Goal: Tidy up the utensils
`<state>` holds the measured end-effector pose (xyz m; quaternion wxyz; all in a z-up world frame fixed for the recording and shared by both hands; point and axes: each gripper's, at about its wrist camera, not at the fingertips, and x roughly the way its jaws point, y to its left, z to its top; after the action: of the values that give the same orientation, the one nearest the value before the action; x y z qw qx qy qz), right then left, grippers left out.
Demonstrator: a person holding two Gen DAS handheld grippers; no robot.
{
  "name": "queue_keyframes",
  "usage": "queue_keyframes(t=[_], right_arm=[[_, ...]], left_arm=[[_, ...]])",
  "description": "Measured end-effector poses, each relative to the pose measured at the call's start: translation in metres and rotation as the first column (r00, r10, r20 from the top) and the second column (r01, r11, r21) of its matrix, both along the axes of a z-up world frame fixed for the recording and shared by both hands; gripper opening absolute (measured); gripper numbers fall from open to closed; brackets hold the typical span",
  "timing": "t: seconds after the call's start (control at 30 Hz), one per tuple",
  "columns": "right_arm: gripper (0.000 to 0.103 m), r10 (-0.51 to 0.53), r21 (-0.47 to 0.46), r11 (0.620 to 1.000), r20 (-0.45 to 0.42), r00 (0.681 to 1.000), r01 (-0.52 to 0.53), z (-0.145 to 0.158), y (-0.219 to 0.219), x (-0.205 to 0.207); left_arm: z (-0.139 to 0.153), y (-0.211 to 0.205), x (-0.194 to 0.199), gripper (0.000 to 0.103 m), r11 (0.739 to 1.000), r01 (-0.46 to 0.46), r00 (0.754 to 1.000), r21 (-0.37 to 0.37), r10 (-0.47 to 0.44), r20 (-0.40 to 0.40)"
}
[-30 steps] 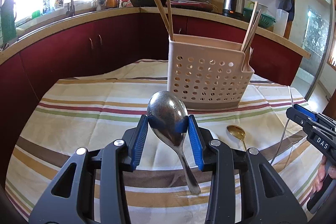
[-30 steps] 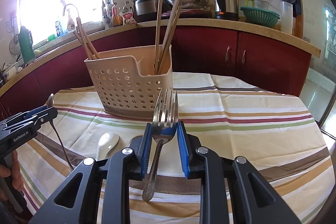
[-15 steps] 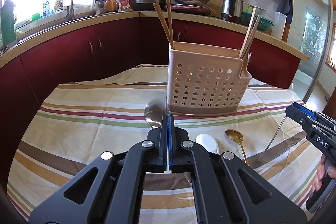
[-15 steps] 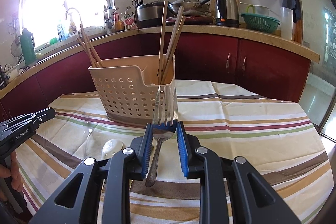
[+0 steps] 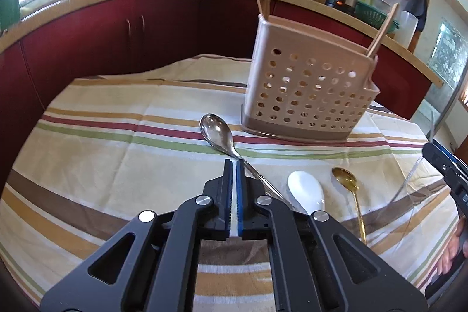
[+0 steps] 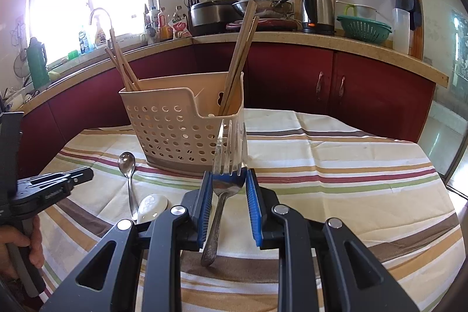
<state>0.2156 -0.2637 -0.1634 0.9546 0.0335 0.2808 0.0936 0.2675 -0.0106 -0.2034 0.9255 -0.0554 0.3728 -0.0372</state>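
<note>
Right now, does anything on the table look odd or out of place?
Yes. The left tongs are shut on nothing, while the large steel spoon lies loose on the striped cloth just short of the utensil basket. The right tongs hold a fork, tines up, normally.

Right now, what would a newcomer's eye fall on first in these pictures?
First the fork, held upright in the right gripper in front of the perforated beige utensil basket with chopsticks standing in it. Then the steel spoon lying loose on the striped tablecloth, just beyond the shut left gripper.
</note>
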Motion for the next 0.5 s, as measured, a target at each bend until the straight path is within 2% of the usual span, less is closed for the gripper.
queue_keyframes(t=[0.1, 0.2, 0.37, 0.5], right_arm=[[0.024, 0.005, 0.003, 1.0, -0.001, 1.0, -0.005, 0.0, 0.001, 0.003], [0.024, 0.008, 0.006, 1.0, -0.004, 1.0, -0.008, -0.001, 0.0, 0.006], [0.024, 0.019, 0.002, 1.0, -0.015, 1.0, -0.019, -0.002, -0.001, 0.015], [0.024, 0.025, 0.006, 1.0, -0.019, 0.999, -0.025, -0.001, -0.003, 0.024]], left_arm=[[-0.007, -0.001, 0.013, 0.008, 1.0, -0.01, 1.0, -0.002, 0.01, -0.018], [-0.014, -0.002, 0.027, 0.027, 0.999, -0.033, 0.999, 0.001, 0.033, -0.035], [-0.023, -0.002, 0.05, 0.028, 0.998, -0.065, 0.995, -0.009, 0.065, -0.07], [-0.027, -0.004, 0.069, 0.049, 0.995, -0.099, 0.991, -0.005, 0.098, -0.095]])
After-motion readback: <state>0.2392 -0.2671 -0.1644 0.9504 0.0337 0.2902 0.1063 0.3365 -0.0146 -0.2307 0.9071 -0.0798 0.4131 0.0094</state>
